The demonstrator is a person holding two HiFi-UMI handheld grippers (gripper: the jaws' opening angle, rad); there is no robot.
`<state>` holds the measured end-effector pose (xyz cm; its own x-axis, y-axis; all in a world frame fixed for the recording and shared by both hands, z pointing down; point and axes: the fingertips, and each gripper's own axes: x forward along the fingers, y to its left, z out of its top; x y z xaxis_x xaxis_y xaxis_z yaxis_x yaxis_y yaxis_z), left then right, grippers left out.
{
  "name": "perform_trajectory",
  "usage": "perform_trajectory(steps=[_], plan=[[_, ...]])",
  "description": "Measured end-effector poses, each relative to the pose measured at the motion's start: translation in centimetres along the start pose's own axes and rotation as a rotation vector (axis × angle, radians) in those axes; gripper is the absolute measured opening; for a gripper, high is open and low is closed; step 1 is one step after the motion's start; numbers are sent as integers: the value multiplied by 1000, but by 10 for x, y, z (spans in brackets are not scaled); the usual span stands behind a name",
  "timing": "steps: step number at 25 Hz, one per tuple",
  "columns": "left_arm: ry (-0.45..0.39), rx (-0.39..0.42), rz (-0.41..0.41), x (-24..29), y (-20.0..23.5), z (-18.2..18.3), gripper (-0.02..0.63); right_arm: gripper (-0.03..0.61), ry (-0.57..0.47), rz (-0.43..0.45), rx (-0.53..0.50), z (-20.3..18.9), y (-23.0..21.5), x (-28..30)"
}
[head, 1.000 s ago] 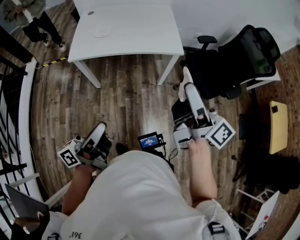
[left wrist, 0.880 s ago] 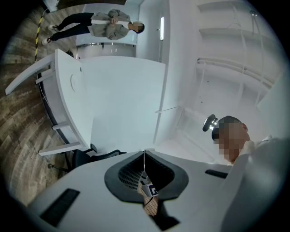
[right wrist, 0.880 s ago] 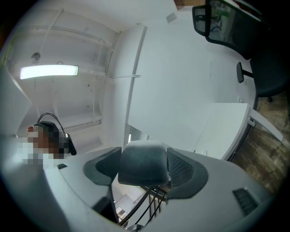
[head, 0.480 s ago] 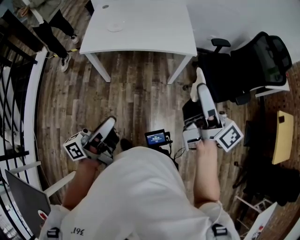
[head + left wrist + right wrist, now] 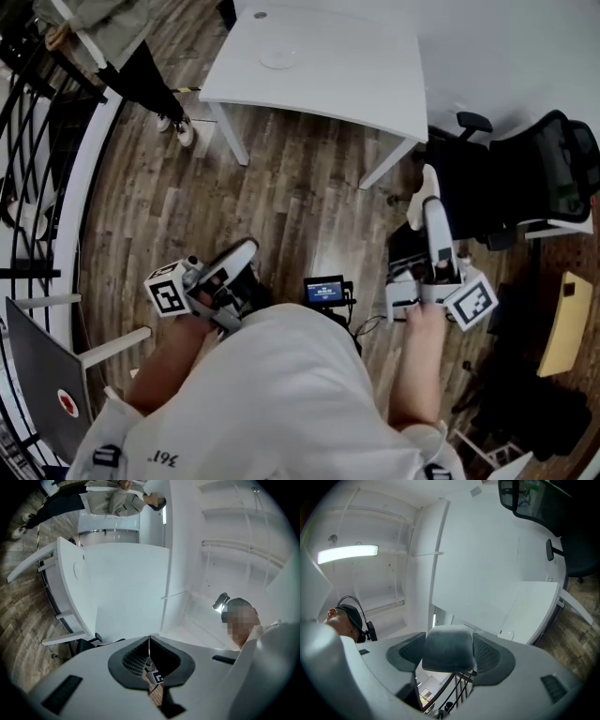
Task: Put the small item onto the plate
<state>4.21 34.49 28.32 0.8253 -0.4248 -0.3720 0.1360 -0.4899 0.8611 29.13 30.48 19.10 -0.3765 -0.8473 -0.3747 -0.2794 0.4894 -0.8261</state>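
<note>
Chair (image 5: 525, 178) near right hand-held gripper (image 5: 429, 192) clamping grey item (image 5: 447, 648); left hand-held gripper (image 5: 247, 247) closed.

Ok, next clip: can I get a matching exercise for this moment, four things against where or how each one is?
Things:
1. left gripper
2. right gripper
3. plate
4. office chair

Place or state:
A. lying on the white table
B. jaws clamped on the small item
C. standing on the wood floor
D. jaws together with nothing between them

Pairs: 1-D, 2-B, 3-A, 4-C
</note>
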Motion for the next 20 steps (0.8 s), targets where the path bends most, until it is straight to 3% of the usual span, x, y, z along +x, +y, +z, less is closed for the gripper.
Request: perform_trajectory(steps=[20], plan=[[-104, 47, 53, -34, -8, 19, 6, 318, 132, 93, 51, -39, 11, 44]])
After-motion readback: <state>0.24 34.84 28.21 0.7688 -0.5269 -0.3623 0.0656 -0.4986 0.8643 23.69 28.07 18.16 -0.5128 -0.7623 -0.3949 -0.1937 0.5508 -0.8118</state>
